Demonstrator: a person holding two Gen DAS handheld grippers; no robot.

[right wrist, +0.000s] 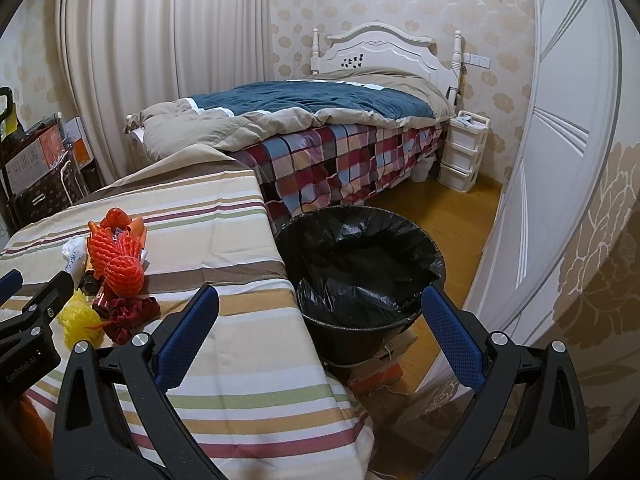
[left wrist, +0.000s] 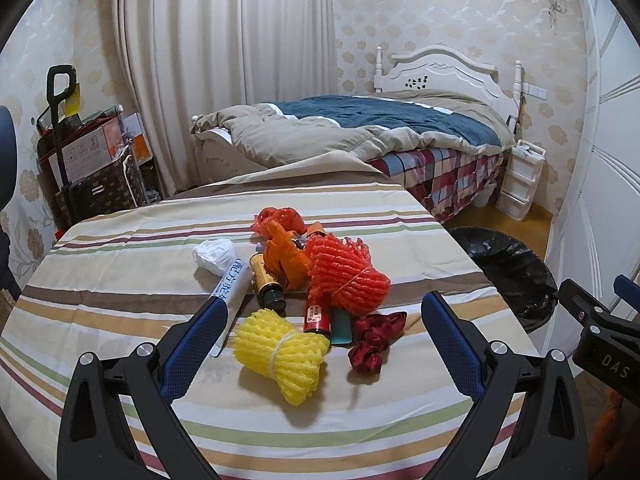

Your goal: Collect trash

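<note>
A heap of trash lies on the striped tablecloth [left wrist: 120, 264]: a yellow foam net [left wrist: 282, 354], an orange-red foam net [left wrist: 346, 274], a dark red crumpled wrapper [left wrist: 372, 338], a red tube [left wrist: 318, 312], a brown bottle [left wrist: 266, 282], a white wad [left wrist: 214, 256] and a white tube [left wrist: 234, 286]. My left gripper [left wrist: 324, 306] is open, hovering just short of the yellow net. My right gripper [right wrist: 320, 298] is open over the table's right edge, facing the black-lined bin [right wrist: 360, 276]. In the right wrist view the heap [right wrist: 116, 268] lies far left.
The bin stands on the wooden floor [right wrist: 444, 216] beside the table, on top of a box [right wrist: 376, 372]. Behind are a bed [right wrist: 320, 128], a white drawer unit [right wrist: 462, 148] and stacked boxes [left wrist: 96, 148] at the left wall.
</note>
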